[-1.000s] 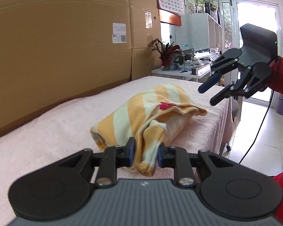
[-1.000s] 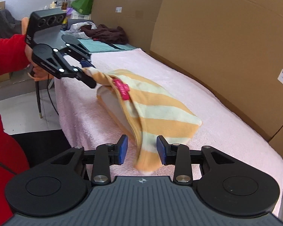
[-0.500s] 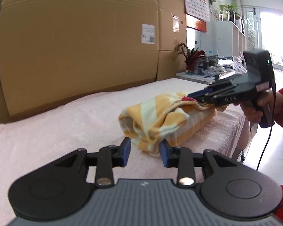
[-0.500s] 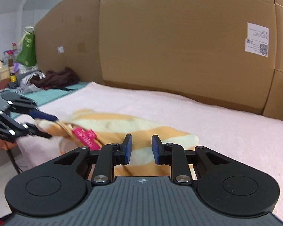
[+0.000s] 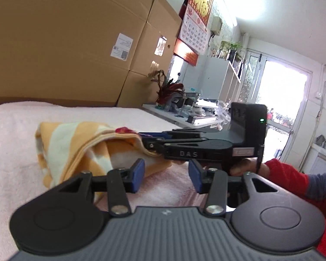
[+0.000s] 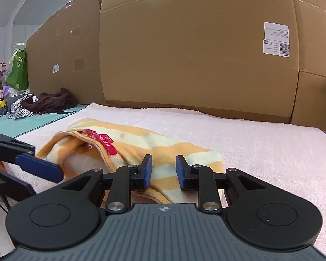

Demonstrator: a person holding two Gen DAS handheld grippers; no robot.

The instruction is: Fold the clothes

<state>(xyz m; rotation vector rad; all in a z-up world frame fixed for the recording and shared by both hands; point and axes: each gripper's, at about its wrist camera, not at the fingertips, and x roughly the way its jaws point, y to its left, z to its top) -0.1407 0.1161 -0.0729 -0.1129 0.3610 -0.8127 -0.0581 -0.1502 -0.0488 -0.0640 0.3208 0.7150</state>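
Observation:
An orange and cream striped garment [image 6: 141, 139] with a pink label [image 6: 104, 141] lies folded on the pink towelled table [image 6: 260, 148]. My right gripper [image 6: 164, 173] hovers low over its near hem. The pads stand a little apart and striped cloth shows in the gap, unpinched. In the left wrist view the garment [image 5: 76, 139] lies ahead to the left. There the right gripper [image 5: 144, 140] reaches in from the right to its open edge. My left gripper [image 5: 166, 177] is opening, with only towel between its jaws. One blue left fingertip [image 6: 39, 167] sits beside the garment's left end.
Tall cardboard sheets [image 6: 184, 54] wall off the table's far side. Dark and striped clothes [image 6: 50, 102] lie on a teal mat to the left, beside a green bag [image 6: 17, 69]. A hand in a red sleeve [image 5: 286, 174] holds the right gripper. A side table with a plant [image 5: 169, 91] stands behind.
The left gripper let go of the garment's hem and its jaws spread. The garment dropped flat onto the table. The right gripper came down from the air to the garment's edge.

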